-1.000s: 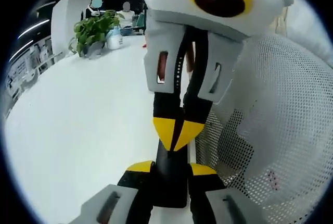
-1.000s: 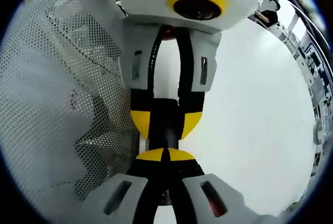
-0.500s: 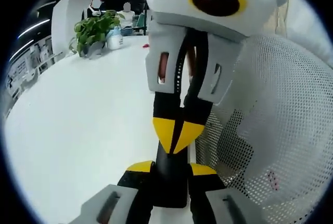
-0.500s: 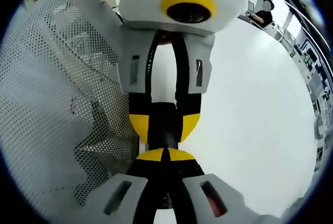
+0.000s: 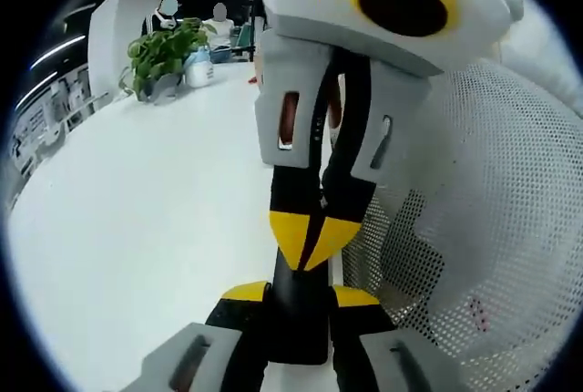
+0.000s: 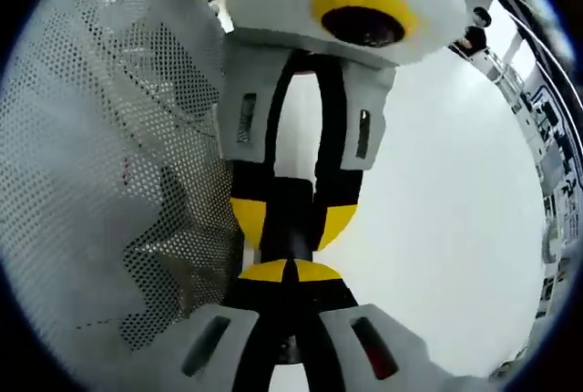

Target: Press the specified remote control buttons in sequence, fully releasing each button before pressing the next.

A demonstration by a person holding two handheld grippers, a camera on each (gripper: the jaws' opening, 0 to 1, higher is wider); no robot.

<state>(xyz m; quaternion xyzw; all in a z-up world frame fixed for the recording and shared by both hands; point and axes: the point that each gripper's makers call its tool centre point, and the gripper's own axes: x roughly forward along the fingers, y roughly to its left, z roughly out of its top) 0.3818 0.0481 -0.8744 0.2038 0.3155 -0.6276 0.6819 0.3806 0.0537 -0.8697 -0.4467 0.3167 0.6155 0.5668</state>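
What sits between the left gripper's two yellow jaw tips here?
The black remote, clamped by the left gripper, as the left gripper view shows. The shut right gripper appears to touch its face.

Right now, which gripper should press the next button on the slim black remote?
Right. The right gripper, tips shut, is at the slim black remote control; the left gripper is busy clamping it.
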